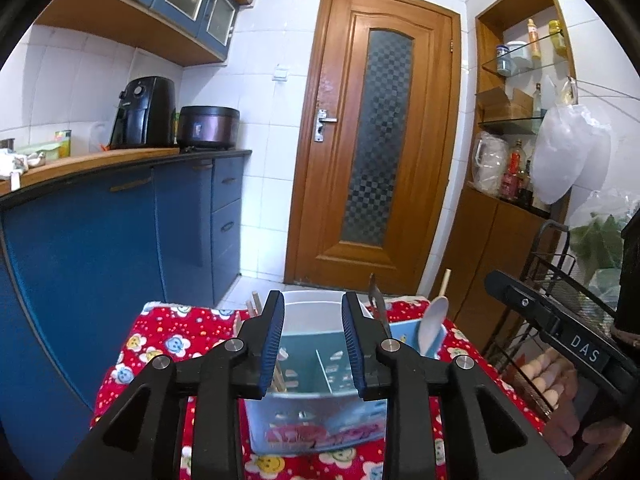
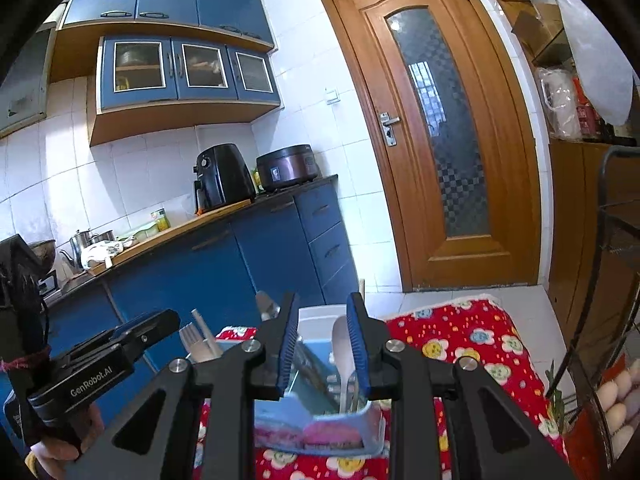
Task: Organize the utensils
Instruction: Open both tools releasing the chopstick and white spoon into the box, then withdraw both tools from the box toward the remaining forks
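A blue-cabinet kitchen with white wall tiles and a wooden door (image 1: 376, 136) surrounds a small table under a red cartoon-print cloth (image 1: 168, 344). On the cloth stands a pale blue utensil caddy (image 1: 316, 424), split into compartments; its lower front is blurred in the right wrist view. Wooden chopsticks (image 1: 256, 306) lean in its left compartment, mostly hidden behind a finger, and a white spoon (image 1: 434, 322) stands at the right, a knife tip (image 1: 378, 300) beside it. The left gripper (image 1: 313, 344) hovers over the caddy, jaws parted and empty. The right gripper (image 2: 323, 350) is likewise parted; the spoon shows between its fingers but behind them, untouched. A wire rack (image 1: 568, 292) with eggs (image 1: 548, 376) sits right, cut off.
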Motion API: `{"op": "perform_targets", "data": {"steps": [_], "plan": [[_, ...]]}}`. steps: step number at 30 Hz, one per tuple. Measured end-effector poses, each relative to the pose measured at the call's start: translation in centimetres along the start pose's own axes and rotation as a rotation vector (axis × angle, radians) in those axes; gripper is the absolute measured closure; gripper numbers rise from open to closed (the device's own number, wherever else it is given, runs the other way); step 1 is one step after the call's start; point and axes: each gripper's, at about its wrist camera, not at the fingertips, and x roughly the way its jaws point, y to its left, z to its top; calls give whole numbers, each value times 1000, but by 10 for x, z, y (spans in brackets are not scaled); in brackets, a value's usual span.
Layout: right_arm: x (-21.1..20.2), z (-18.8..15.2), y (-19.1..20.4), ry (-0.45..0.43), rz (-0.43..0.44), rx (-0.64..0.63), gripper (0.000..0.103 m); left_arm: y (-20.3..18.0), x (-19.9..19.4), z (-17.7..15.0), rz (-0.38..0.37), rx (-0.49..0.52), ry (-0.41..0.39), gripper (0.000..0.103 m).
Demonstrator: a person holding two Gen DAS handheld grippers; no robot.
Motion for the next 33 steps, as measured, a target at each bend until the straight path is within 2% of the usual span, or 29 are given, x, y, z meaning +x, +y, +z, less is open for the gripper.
{"op": "perform_targets", "data": {"steps": [9,16,33], "plan": [[-29,-18,7,63,3,10,75,-3,-34,-7,-11,-7,16,73],[-47,-33,12,102,-4,9,75,-1,-53,-17,-10,-20,58,73],[-60,-77,12,243,-18,32,75,10,-71,-57,-19,-61,192,73]]}}
